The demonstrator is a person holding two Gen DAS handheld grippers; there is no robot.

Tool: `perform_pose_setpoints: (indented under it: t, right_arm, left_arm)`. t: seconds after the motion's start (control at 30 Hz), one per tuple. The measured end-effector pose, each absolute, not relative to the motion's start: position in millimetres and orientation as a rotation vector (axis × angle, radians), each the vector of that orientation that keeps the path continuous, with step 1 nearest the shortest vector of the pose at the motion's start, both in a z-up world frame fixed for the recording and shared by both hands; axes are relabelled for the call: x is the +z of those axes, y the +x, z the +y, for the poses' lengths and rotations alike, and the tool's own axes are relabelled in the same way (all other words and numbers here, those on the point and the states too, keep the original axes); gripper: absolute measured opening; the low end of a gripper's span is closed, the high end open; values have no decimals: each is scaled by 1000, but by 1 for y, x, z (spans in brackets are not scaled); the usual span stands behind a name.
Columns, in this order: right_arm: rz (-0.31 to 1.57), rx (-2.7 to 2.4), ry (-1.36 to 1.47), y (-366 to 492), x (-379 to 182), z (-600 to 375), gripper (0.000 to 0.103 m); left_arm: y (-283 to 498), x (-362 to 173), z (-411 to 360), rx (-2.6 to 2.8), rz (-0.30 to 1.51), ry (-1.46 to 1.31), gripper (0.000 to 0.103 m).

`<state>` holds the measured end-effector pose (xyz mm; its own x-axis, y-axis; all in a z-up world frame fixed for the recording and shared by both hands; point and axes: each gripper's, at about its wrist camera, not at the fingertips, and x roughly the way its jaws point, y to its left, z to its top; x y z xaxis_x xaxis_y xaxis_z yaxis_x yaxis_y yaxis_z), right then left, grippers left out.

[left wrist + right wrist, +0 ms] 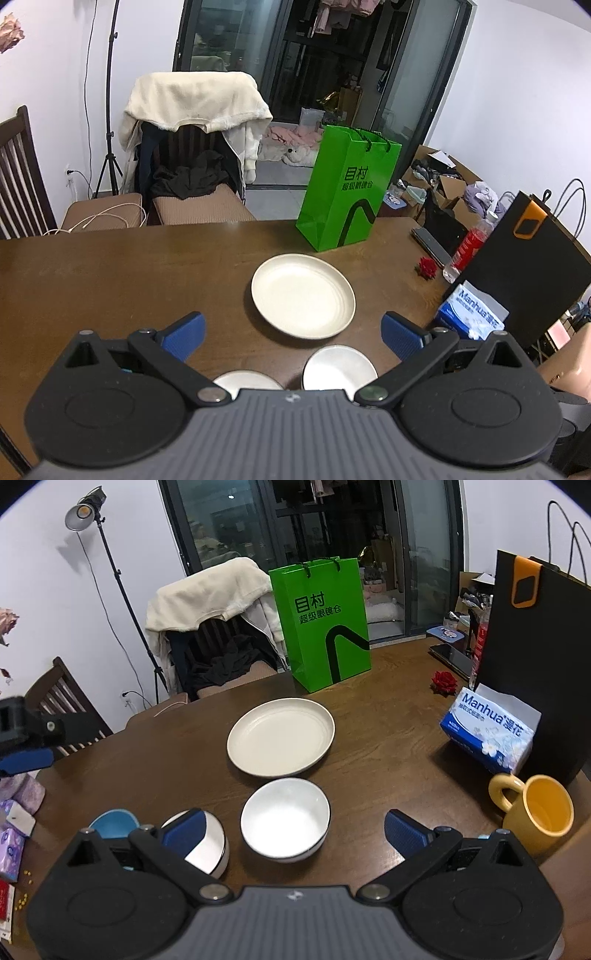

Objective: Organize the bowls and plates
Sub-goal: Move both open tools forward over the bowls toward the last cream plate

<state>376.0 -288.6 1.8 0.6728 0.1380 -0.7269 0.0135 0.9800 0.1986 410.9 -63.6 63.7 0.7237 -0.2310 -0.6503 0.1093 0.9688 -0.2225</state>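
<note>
I have both grippers above the near edge of the brown wooden surface, and neither holds anything. The left gripper has its blue fingers spread wide, with nothing between them. The right gripper is spread just as wide, also empty.

The cream plate lies flat near the middle of the surface, just in front of the upright green paper bag. Just on my side of the plate, nearly touching its rim, sits a white bowl, upright and empty, between the right fingers in that view but below them. To its left is a second white bowl, partly hidden behind the right gripper's left finger. Further left I see a bit of a blue dish, mostly covered by the gripper body, so I cannot tell whether it is a bowl or a plate.

Off to the right stand a yellow mug, a blue tissue pack and a black bag behind it, with a small red flower further back. From the left wrist both bowls show only as rims beneath the gripper
</note>
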Motion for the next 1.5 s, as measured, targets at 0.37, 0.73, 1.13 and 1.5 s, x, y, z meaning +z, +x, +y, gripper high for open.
perform_pose_setpoints:
  t: [0.37,0.73,1.13,1.5]
  right_arm:
    - [860,40,178,441,-10,-287,103]
    - [881,19,154,500,-24,-288,103]
    - [929,-31,160,577,-56,-294,103]
    - [1003,-83,164,628,-118,-300,103]
  left_arm:
    - [471,49,-69,-192,765,-138,103]
    - [533,23,-70,-186,802,-119,103]
    - [597,-22,-75,-183,867,-100,103]
    - [658,-73,-74,-148,934,-120,103]
